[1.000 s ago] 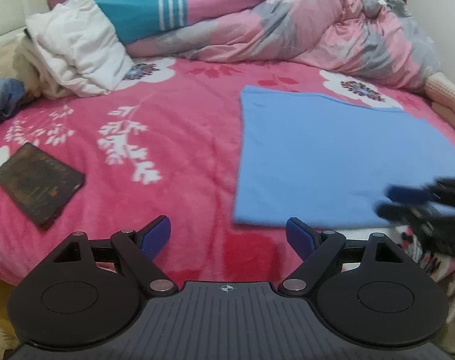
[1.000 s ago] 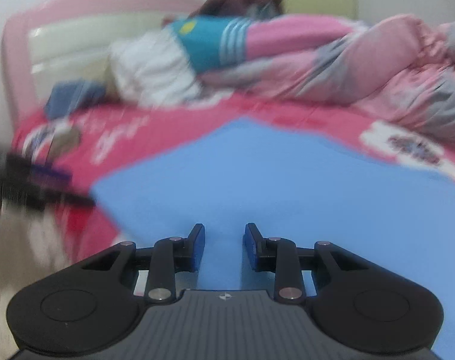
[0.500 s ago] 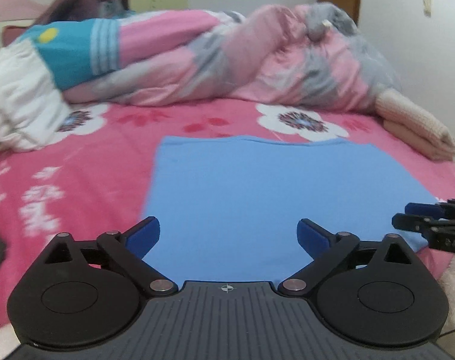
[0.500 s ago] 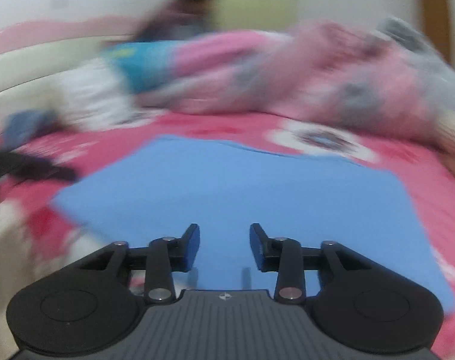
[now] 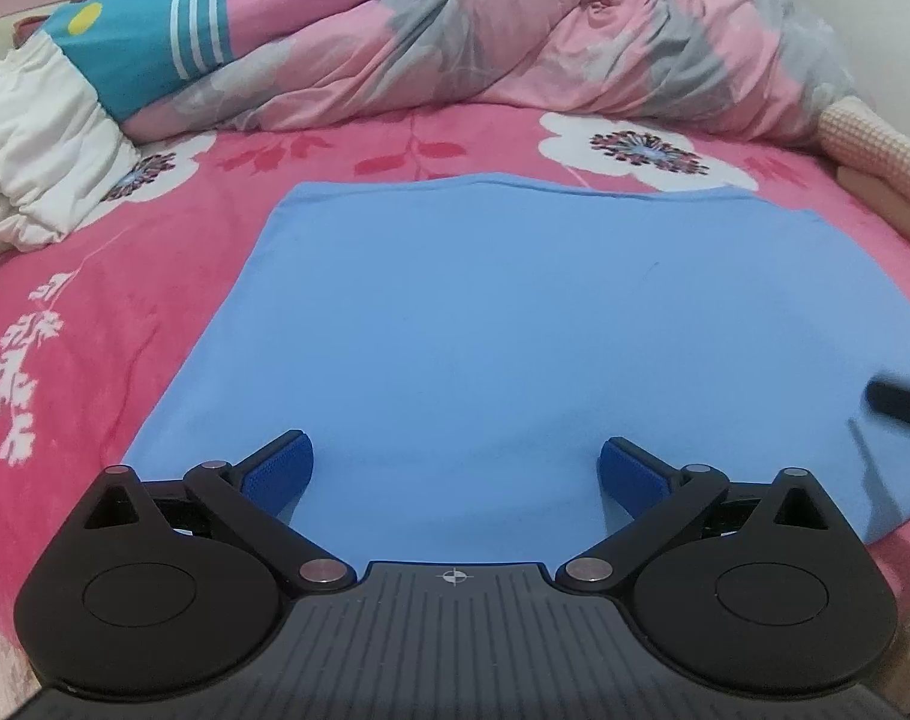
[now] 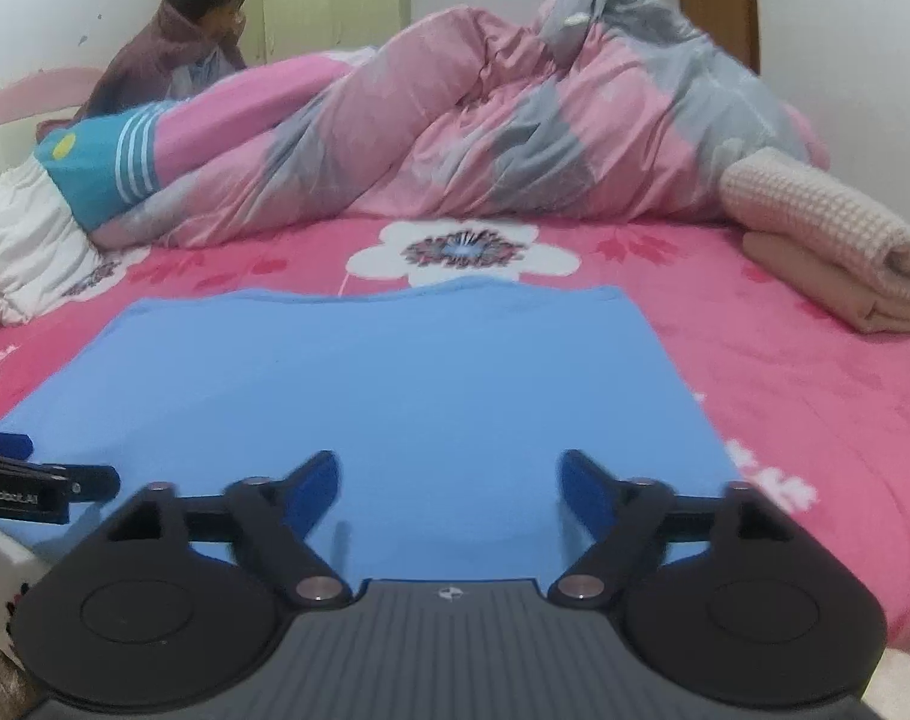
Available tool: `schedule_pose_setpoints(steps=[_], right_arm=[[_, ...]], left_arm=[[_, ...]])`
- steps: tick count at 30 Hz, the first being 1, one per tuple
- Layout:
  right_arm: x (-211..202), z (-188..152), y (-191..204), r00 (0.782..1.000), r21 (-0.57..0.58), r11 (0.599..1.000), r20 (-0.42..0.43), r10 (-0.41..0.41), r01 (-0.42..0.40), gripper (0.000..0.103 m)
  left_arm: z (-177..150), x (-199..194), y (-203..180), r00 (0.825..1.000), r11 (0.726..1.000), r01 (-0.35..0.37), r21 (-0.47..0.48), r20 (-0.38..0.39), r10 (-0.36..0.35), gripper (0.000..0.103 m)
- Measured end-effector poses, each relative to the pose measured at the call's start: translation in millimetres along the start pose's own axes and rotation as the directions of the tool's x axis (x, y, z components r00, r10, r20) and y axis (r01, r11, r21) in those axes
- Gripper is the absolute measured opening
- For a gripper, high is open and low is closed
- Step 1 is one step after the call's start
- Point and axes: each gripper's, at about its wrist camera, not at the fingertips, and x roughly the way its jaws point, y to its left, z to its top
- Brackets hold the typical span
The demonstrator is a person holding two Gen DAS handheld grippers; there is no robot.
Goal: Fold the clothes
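A light blue garment (image 5: 514, 324) lies flat as a folded rectangle on the pink flowered bed (image 5: 125, 300); it fills the middle of the right wrist view too, as the blue garment (image 6: 395, 384). My left gripper (image 5: 455, 471) hovers open over its near edge, left of centre. My right gripper (image 6: 449, 483) is open over the near edge further right, with nothing between its fingers. The tip of the right gripper shows blurred at the left wrist view's right edge, and the left gripper's fingers (image 6: 41, 483) show at the left of the right wrist view.
A bunched pink and grey quilt (image 6: 484, 132) lies across the far side of the bed. White bedding (image 5: 41, 144) is piled at the far left. A folded beige waffle blanket (image 6: 826, 240) lies at the right edge. A person (image 6: 179, 42) stands behind the quilt.
Both grippers swung in over the garment's near edge. The right gripper's fingers spread from nearly shut to wide open. The dark book at the left dropped out of the left view.
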Motion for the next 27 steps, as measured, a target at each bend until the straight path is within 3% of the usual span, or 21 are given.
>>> schedule_pose_setpoints(steps=[8,15,27], right_arm=[[13,-13,9,0.999,-0.051,0.998,-0.023,-0.023,0.022,0.103],[16,-10,9,0.998,-0.05,0.998,-0.051,-0.026,0.024,0.103],[21,0,18,0.988,-0.066,0.996,-0.132,-0.076,0.067,0.103]], left_arm=[[6,3,-2,0.999,0.999,-0.023,-0.037,-0.038,0.022,0.103],[17,9,1,0.992,0.999,-0.015,-0.052,-0.125,0.008,0.103],[19,10,1,0.99,0.998,-0.022,-0.064,-0.142,0.013,0.103]])
